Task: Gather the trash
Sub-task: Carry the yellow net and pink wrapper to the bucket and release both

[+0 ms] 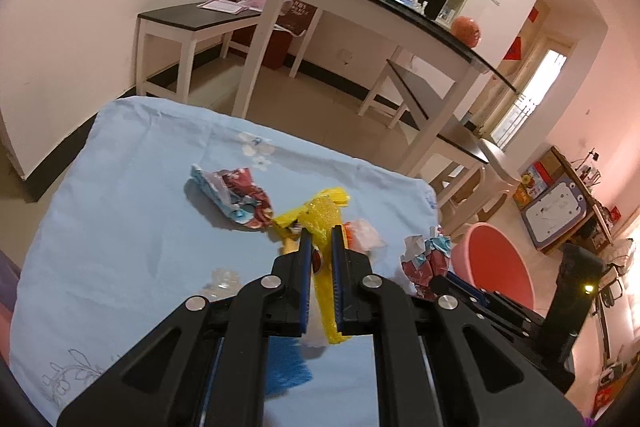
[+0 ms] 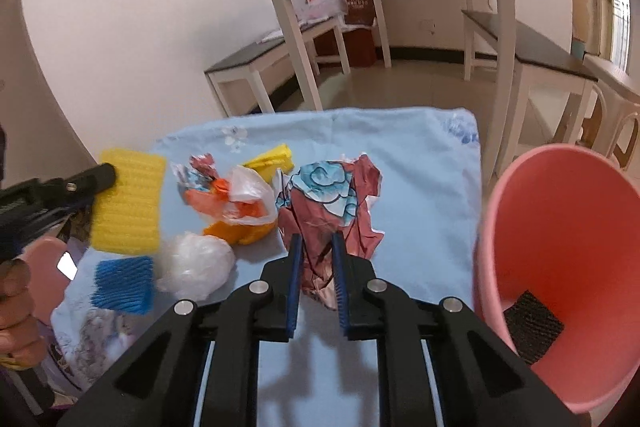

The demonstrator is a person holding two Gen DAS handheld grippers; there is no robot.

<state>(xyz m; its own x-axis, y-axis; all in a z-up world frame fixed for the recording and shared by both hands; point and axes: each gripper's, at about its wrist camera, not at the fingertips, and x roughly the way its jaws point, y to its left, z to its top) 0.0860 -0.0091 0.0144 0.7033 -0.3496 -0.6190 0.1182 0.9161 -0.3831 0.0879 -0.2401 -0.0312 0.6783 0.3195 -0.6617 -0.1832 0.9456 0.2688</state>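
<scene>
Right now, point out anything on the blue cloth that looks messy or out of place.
Litter is strewn over the blue cloth: a crumpled red-and-blue wrapper, a white plastic bag with orange inside, a clear plastic wad, and blue foam netting. The pink bin holds only one dark piece.

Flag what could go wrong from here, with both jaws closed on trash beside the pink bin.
1. The left gripper pinches only a thin strip of the yellow foam sheet, so it might slip free on the way to the pink bin.
2. The right gripper holds the crumpled red and blue wrapper by one fold; its loose flaps could catch the plastic bag beside it.
</scene>
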